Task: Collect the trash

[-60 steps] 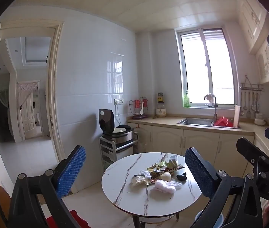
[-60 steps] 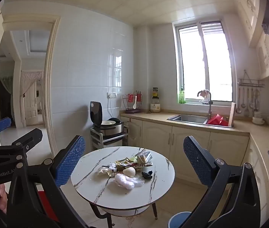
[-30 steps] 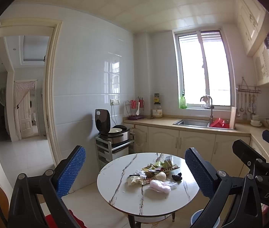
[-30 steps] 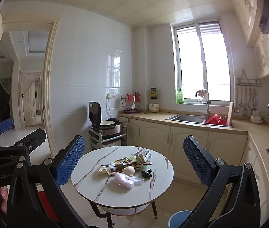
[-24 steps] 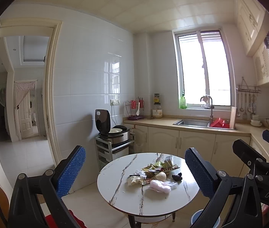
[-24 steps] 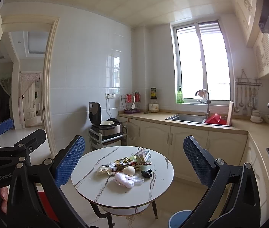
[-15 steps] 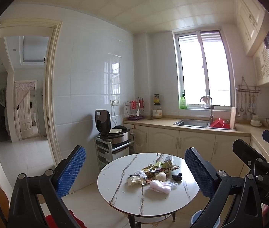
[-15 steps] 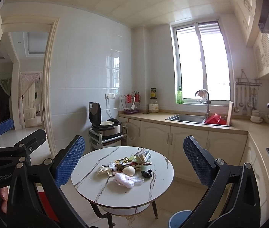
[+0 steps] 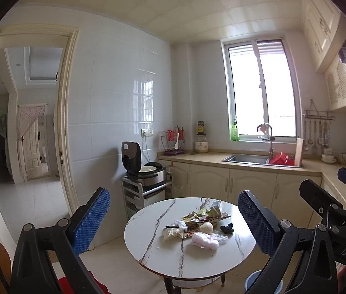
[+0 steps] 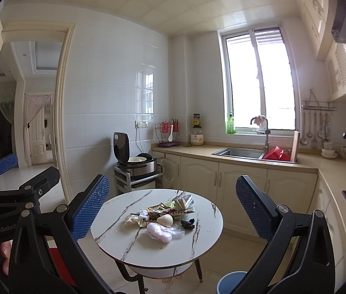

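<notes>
Left gripper point(image 9: 174, 216) wide open, blue pads spread, holding nothing, well short of the round marble-top table point(image 9: 148, 245); its frame also shows at left in the right wrist view with "GenRobot" printed in white, last letters cut off. Left of scene: open doorway point(image 9: 31, 112) to a hallway, then white tiled wall with a socket point(image 9: 147, 131). Rice cooker point(image 9: 143, 166), lid up, sits on a metal cart point(image 9: 146, 191) just beyond the table's far left edge. Trash pile point(image 9: 197, 225) sits on the table, centre to right half: crumpled white paper point(image 9: 171, 232) on the left of the pile, snack wrappers point(image 9: 204, 216) with red/yellow print toward the back (text too small to read), a cream round lump point(image 9: 206, 227) in the middle, a pink item in clear plastic point(image 9: 206, 238) nearest the cameras, small black piece point(image 9: 226, 227) on the right. Counter behind: red utensil rack point(image 9: 173, 139), labelled jar point(image 9: 201, 144) (label unreadable), green bottle point(image 9: 234, 132) on the windowsill, sink point(image 9: 246, 159) with faucet, red item point(image 9: 282, 159) just right of it, ladles on a wall rail point(image 9: 318, 117). Right gripper point(image 10: 173, 207) likewise wide open and holding nothing, aimed at the table; its frame shows at right in the left wrist view, lettering "DAS" visible. Blue bin point(image 10: 230, 281) on the floor by the table's right side, partly hidden.
</notes>
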Tool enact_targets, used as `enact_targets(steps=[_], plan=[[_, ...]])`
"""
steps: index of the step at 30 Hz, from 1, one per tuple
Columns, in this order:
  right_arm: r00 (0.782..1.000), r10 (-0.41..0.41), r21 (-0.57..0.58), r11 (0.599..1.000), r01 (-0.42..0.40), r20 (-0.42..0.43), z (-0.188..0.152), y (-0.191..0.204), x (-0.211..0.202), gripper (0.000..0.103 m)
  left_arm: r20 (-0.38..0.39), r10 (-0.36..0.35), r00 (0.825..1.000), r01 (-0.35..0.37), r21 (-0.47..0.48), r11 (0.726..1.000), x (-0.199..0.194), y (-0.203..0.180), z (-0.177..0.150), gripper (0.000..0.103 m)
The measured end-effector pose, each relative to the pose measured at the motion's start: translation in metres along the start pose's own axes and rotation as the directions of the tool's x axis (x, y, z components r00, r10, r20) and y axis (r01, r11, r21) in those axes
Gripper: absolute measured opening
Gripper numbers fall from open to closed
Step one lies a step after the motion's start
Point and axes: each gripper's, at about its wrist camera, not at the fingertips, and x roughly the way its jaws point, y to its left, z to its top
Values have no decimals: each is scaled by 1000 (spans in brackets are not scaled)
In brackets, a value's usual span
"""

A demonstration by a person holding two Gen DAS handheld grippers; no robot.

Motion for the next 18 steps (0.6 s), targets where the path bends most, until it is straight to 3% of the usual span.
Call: enact_targets(steps=[18], plan=[[1000,2,4,1000,-2,0,-1,-3,-2,103,1,0,1000,0,0,1000,0,0,0,102]])
